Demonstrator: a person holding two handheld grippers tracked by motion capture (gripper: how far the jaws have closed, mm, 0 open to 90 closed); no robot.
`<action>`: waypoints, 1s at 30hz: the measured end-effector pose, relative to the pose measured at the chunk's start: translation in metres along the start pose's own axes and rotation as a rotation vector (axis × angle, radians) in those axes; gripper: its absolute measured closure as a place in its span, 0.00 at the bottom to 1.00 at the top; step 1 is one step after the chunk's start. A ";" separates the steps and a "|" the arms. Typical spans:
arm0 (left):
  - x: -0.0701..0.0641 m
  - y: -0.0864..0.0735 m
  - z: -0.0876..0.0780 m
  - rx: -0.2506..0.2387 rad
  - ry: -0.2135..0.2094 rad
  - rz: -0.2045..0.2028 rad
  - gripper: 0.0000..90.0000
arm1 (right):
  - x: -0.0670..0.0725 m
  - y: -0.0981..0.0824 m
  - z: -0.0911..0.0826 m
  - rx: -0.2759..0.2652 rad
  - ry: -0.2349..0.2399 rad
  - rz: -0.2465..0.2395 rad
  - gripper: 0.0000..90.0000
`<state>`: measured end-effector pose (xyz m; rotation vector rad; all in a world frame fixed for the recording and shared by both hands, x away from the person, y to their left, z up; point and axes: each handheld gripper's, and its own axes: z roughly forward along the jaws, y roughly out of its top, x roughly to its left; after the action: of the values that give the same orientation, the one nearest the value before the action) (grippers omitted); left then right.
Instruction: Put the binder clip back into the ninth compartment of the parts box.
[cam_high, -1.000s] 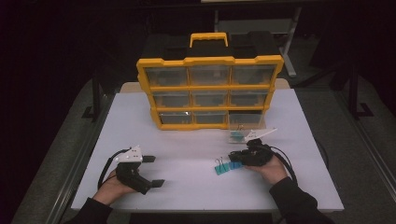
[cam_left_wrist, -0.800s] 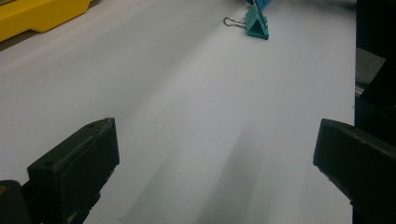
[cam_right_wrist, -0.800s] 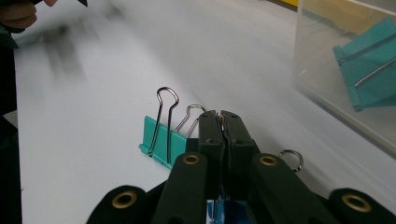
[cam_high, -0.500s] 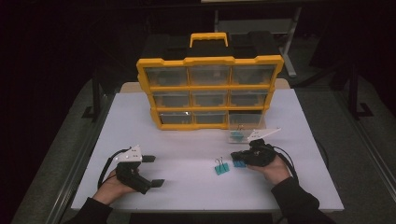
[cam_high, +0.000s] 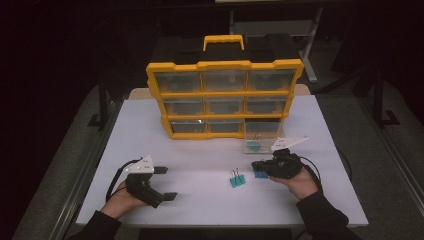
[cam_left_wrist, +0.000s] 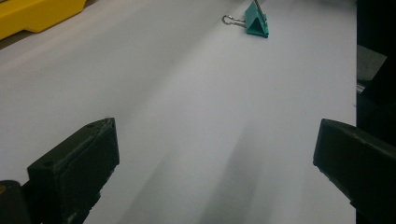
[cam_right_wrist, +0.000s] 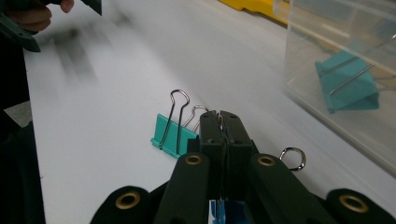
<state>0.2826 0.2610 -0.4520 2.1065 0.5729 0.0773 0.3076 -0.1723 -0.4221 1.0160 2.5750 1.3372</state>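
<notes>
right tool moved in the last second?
Yes. The right tool has slid right and slightly toward the person, away from the yellow organizer, leaving a teal binder clip behind.

**Yellow, teal and black on a white table**

The drawer organizer (cam_high: 224, 95) is yellow with clear drawer fronts and a yellow handle. The table (cam_high: 200, 195) is plain white. A binder clip (cam_high: 237, 179) is teal with silver wire handles; another teal clip (cam_right_wrist: 346, 86) lies in a clear drawer (cam_right_wrist: 327, 42). Both the left gripper (cam_high: 165, 182) and the right gripper (cam_high: 256, 165) have black jaws.
</notes>
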 end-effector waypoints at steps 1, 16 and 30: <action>0.000 0.000 0.000 -0.001 0.002 -0.001 0.00 | 0.001 0.001 -0.002 -0.004 -0.002 0.001 0.97; -0.001 0.001 -0.001 -0.007 0.009 0.006 0.00 | 0.012 0.019 -0.019 -0.033 0.001 -0.038 0.97; 0.000 0.000 -0.001 -0.001 0.014 0.003 0.00 | 0.015 0.039 -0.028 -0.061 0.002 -0.061 0.97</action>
<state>0.2824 0.2618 -0.4514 2.1074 0.5782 0.0941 0.3072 -0.1679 -0.3716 0.9189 2.5282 1.3930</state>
